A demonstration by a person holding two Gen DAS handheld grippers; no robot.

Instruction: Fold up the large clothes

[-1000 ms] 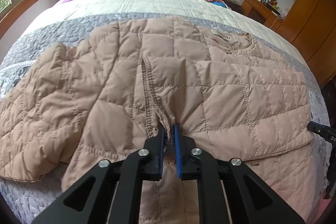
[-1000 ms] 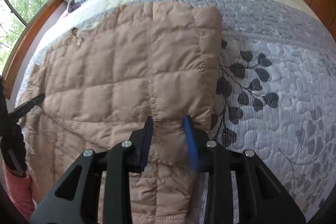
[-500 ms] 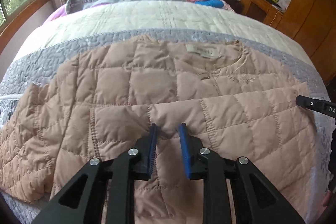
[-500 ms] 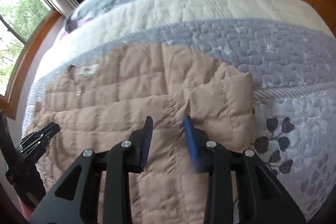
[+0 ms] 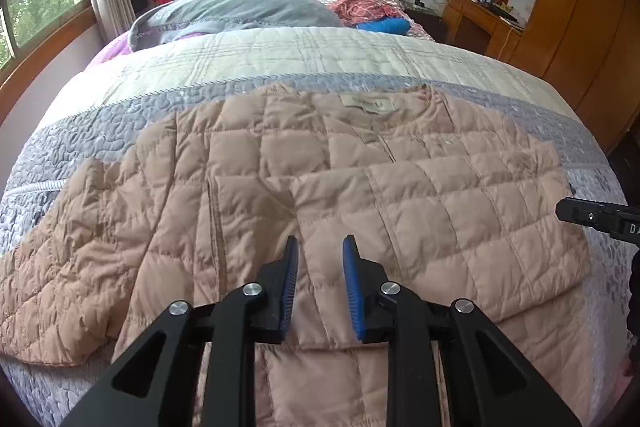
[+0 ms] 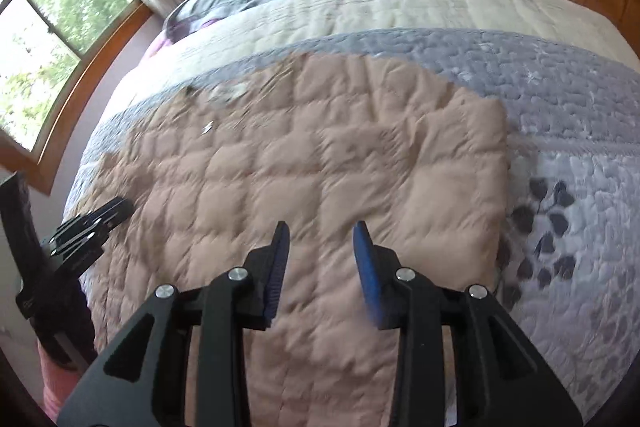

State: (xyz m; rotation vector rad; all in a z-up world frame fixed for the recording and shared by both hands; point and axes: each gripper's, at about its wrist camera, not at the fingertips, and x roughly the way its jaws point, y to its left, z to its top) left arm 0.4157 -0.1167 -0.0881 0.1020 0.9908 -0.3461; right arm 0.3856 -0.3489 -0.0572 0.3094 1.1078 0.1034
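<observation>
Pink quilted jacket point(image 5: 312, 187) spread on bed point(image 5: 280, 55), one sleeve seemingly folded across; left claw point(image 5: 320, 247) and right claw point(image 6: 320, 231) both wide, holding nothing

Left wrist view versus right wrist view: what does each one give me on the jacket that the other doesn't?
Only the left wrist view shows the neck label and the spread left sleeve, still unfolded. Only the right wrist view shows the jacket's straight folded right edge against the leaf print on the quilt. Both show the beige quilted jacket flat on the bed, the grey pillow, and each view's own gripper open above the fabric: left gripper, right gripper.
</observation>
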